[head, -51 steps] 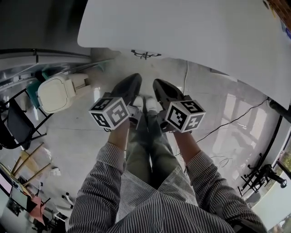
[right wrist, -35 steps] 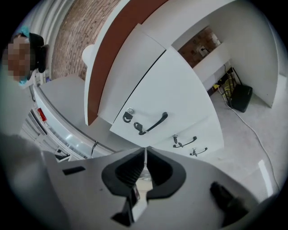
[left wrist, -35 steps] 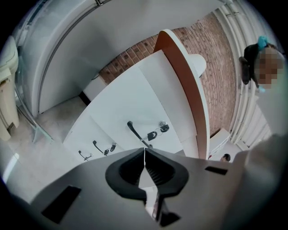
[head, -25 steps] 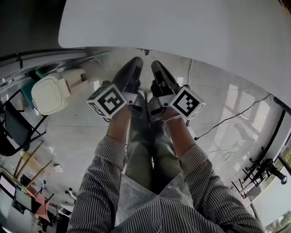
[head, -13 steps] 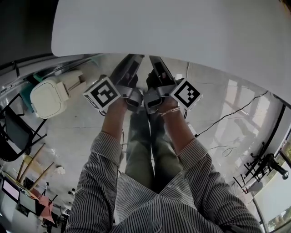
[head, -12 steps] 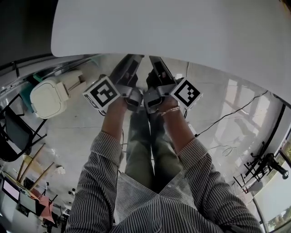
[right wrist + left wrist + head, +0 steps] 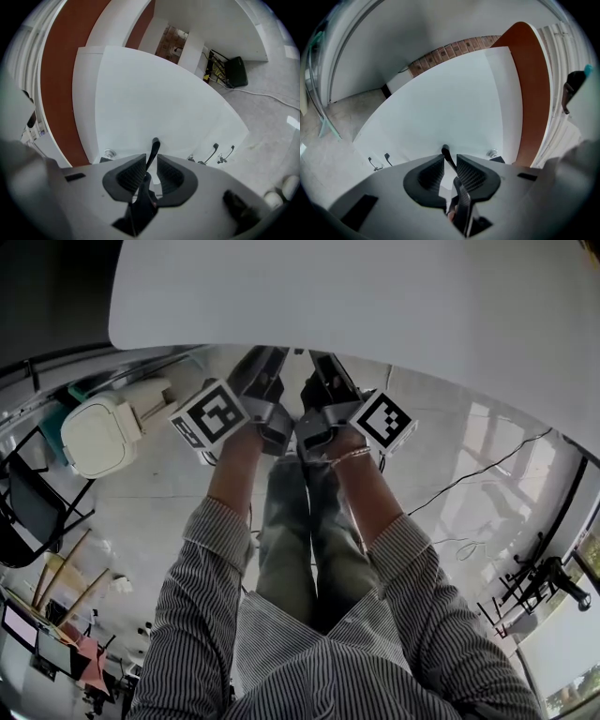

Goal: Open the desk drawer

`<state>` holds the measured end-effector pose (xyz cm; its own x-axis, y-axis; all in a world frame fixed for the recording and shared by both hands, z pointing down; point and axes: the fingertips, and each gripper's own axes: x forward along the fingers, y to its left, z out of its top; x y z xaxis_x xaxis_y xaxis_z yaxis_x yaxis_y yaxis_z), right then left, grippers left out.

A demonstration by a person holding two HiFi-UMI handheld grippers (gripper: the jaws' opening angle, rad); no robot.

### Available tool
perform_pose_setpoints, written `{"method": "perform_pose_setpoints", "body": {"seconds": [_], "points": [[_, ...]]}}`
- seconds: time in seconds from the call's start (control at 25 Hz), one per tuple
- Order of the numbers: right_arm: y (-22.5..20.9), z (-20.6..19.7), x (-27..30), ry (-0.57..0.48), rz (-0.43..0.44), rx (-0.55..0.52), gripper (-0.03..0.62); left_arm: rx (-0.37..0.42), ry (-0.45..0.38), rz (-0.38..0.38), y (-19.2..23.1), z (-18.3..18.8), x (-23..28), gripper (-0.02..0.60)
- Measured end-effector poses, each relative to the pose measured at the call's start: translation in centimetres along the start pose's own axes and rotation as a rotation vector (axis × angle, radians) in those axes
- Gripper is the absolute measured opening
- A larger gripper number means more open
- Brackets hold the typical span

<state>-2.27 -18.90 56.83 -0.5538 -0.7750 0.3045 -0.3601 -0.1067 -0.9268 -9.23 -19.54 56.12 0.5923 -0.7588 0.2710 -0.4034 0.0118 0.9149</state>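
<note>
Closing partway just now, the left tool (image 7: 450,163) and the right tool (image 7: 151,164) each straddle a thin black drawer handle (image 7: 446,153), released, pads not clamped on it. The white drawer front (image 7: 454,103) faces both tools beneath the worktop (image 7: 375,296).

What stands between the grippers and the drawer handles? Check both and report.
Nothing visible does. The left gripper has a dark handle between its jaws, and the right gripper has another handle between its own. Both pairs of jaws have just been closing, with a gap beside each handle.
</note>
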Motion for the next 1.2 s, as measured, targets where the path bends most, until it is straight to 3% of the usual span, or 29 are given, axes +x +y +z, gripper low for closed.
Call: {"method": "perform_pose_setpoints", "body": {"seconds": [0.2, 0.36, 0.84, 1.2], "points": [[0.2, 0.1, -0.1, -0.015, 0.002, -0.024, 0.067, -0.031, -0.005, -0.029, 0.0, -0.1, 0.0, 0.074], [-0.2, -0.1, 0.1, -0.009, 0.017, 0.032, 0.051, -0.06, 0.0, -0.027, 0.2, -0.1, 0.1, 0.066], [-0.3, -0.8, 0.0, 0.009, 0.029, 0.101, 0.043, -0.057, 0.024, -0.009, 0.7, -0.6, -0.5, 0.061], [-1.1, -1.4, -0.8, 0.001, -0.003, 0.094, 0.043, -0.05, 0.057, 0.006, 1.2, -1.4, -1.0, 0.061]]}}
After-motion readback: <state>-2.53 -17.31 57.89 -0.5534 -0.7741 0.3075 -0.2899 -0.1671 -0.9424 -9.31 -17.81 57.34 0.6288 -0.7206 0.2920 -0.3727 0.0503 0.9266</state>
